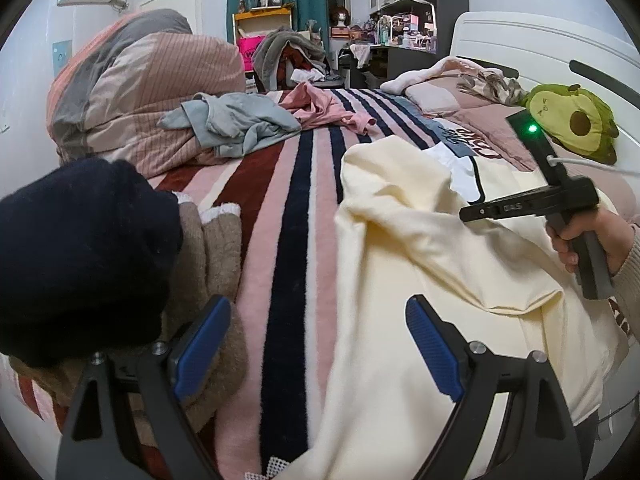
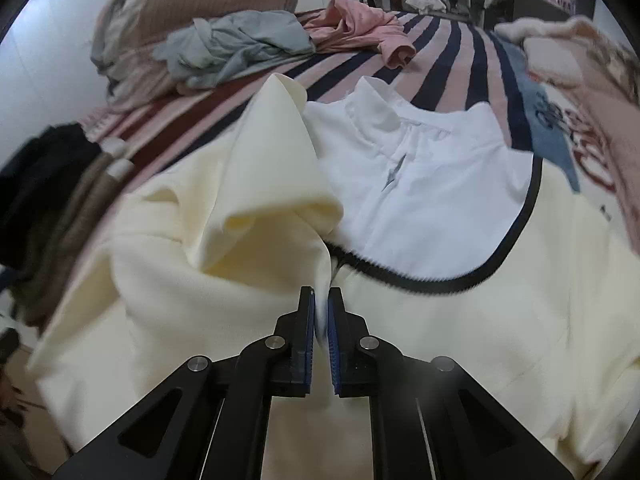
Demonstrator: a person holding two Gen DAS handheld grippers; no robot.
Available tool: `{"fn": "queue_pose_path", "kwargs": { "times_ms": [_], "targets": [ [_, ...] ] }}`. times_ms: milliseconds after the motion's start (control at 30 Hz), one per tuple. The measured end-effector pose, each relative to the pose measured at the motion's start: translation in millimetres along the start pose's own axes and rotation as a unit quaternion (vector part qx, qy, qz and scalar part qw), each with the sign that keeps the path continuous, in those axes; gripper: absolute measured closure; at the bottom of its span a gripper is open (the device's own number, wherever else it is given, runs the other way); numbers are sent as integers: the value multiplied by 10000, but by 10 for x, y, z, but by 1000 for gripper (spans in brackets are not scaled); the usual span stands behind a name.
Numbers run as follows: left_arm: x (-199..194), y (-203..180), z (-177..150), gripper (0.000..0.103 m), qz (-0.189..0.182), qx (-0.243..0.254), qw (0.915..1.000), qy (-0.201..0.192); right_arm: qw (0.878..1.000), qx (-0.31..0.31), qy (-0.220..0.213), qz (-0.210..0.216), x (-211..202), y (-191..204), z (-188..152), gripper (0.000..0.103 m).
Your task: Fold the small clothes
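Note:
A cream sweatshirt (image 1: 420, 248) with a white collar panel (image 2: 420, 184) edged in black lies on the striped bed. My right gripper (image 2: 320, 312) is shut on a fold of its cream sleeve (image 2: 256, 184) and holds it up over the chest. In the left wrist view the right gripper (image 1: 472, 213) sits over the garment's right side, held by a hand. My left gripper (image 1: 318, 344) is open and empty, low over the bed at the sweatshirt's left edge.
A stack of folded dark and brown knitwear (image 1: 80, 256) sits at the left. Loose grey (image 1: 236, 124) and pink (image 1: 324, 108) clothes lie farther up the striped blanket (image 1: 280, 216). A rolled duvet (image 1: 140, 80), pillows and an avocado plush (image 1: 572, 120) lie beyond.

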State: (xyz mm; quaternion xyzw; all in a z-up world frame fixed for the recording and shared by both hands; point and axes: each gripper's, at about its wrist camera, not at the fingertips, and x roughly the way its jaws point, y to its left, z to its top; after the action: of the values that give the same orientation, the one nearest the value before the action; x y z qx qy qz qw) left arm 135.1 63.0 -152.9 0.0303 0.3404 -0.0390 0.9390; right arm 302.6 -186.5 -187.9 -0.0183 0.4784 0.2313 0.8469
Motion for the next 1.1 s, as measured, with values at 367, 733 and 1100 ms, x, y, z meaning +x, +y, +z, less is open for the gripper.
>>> {"fn": "queue_pose_path", "kwargs": {
  "times_ms": [367, 733, 1100],
  "targets": [
    [-443, -292, 17, 16, -317, 38, 9991, -294, 9970, 503, -559, 167, -1263, -129, -1242, 69],
    [-806, -716, 16, 16, -521, 327, 9969, -489, 9893, 840, -160, 1182, -1241, 88, -2332, 74],
    [-926, -754, 16, 16, -445, 419, 9965, -572, 9937, 828, -752, 104, -1681, -163, -2190, 103]
  ]
}}
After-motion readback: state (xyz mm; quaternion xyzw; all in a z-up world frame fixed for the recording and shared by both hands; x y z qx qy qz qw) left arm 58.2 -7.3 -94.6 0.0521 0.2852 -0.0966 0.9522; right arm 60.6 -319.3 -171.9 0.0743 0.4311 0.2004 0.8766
